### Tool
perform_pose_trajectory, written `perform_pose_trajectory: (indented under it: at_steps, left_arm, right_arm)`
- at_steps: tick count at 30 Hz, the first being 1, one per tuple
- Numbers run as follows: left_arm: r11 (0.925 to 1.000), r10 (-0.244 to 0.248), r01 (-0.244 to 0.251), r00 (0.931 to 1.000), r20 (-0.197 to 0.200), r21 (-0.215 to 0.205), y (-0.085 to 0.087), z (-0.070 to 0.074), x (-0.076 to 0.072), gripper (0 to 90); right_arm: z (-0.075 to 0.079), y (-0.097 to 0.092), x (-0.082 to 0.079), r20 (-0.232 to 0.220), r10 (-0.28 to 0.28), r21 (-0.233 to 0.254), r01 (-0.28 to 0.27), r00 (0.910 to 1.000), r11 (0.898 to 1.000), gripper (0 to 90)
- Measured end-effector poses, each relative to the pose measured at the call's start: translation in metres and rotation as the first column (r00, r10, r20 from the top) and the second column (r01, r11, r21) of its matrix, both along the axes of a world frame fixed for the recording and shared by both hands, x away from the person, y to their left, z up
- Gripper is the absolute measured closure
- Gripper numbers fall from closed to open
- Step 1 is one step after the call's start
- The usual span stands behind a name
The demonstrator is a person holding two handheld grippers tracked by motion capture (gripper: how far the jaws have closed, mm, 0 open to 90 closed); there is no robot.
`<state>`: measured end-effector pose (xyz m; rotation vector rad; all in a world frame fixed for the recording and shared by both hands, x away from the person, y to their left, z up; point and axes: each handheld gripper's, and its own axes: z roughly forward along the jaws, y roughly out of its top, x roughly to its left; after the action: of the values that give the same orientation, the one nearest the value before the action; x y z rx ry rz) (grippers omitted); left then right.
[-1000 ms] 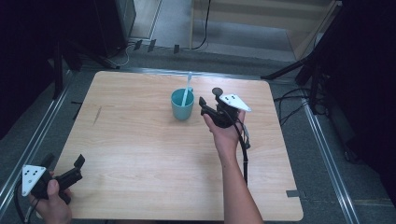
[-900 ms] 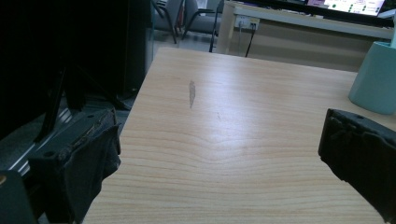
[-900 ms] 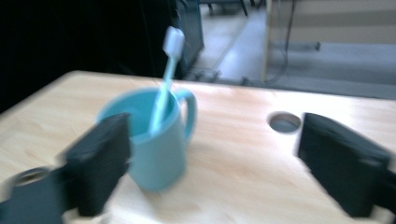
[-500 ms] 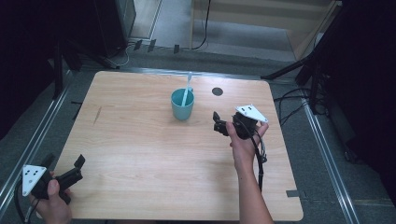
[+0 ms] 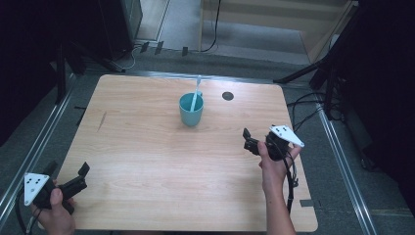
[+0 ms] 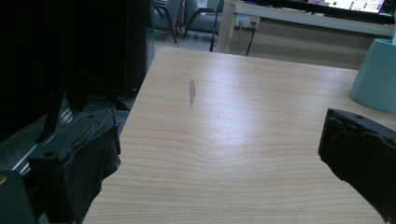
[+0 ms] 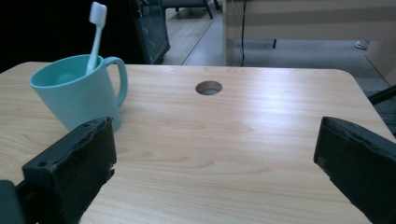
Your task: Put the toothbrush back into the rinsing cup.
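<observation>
Mug sits on the bench, far-centre, teal, upright, handle toward the right in the right gripper view. Toothbrush stands in it, head up, leaning on the rim. Round cable hole in the bench just right of the mug, apart from it.

Right tongs held by the right hand over the right edge of the bench, near side of the mug, well apart from it. Jaws spread wide, nothing between them; in the right gripper view the mug shows beyond the left jaw, the hole between the two. Cable hangs down along the forearm.

Left tongs held by the left hand at the near-left corner of the bench, partly off the edge. Jaws spread, empty. Left gripper view shows bare wood between them, a dark scuff on the surface, and the mug's side at the far right.

Both tongs well apart from each other and from the mug. Grey floor around the bench, cables on it at the far side and right.
</observation>
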<state>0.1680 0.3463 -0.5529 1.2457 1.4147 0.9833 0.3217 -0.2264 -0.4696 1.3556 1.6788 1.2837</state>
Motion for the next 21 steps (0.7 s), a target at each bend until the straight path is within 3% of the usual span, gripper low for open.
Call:
perform_pose_trajectory:
  at_steps: [10,21]
  left_arm:
    - [1.0000,-0.003,0.003,1.0000,-0.002,-0.001,0.000,0.000,0.000,0.0]
    - [0.9999,-0.006,0.006,1.0000,-0.002,0.008,-0.001,0.000,-0.001,0.0]
  right_arm:
    - [-0.013,-0.037,-0.025,-0.010,-0.027,0.004,0.027,0.9996,1.000,0.0]
    - [-0.038,-0.081,-0.055,-0.030,-0.082,0.040,0.083,0.9962,0.996,0.0]
